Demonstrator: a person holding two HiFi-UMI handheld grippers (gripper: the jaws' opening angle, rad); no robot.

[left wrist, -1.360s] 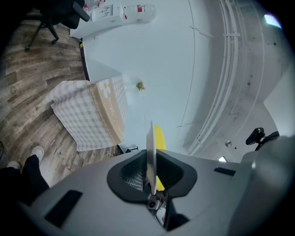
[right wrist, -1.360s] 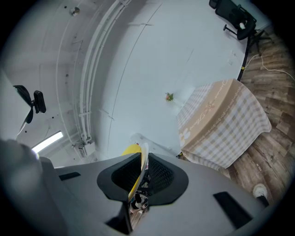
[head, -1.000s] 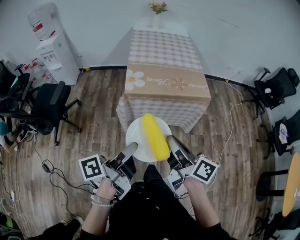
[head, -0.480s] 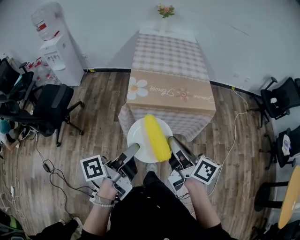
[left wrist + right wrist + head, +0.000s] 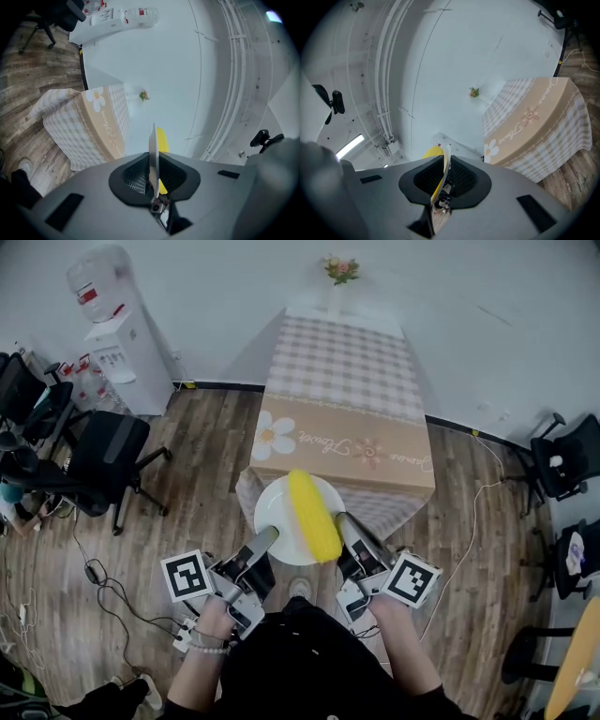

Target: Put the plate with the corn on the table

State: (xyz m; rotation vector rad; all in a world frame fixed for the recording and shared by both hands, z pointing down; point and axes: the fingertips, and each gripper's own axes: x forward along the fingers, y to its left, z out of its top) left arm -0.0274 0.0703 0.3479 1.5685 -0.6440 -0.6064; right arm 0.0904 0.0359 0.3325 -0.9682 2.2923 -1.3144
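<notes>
Two grippers share this load. The left gripper (image 5: 266, 537) is clamped on the near-left rim of the plate (image 5: 279, 510), and the right gripper (image 5: 343, 523) on its near-right rim. Each gripper view shows the thin rim pinched edge-on between the pads. The plate hangs in the air between them, about level, with the corn (image 5: 312, 515) lying lengthwise on its right half, one end close to the right gripper. The counter (image 5: 342, 362), under a checked cloth, stands just ahead. The plate looks to be short of its top, over the floor by the near edge.

The step in hand is the carry. Both hands should advance at one pace, since any difference would twist the rim in the pads or tip the plate. The corn is round and likely to roll, so the plate should stay level throughout. It should come in high enough to clear the near edge, then sink straight down onto the cloth near the front, well apart from the flowers (image 5: 340, 268) at the far end. Neither gripper should let go before the plate's base rests on the counter.
</notes>
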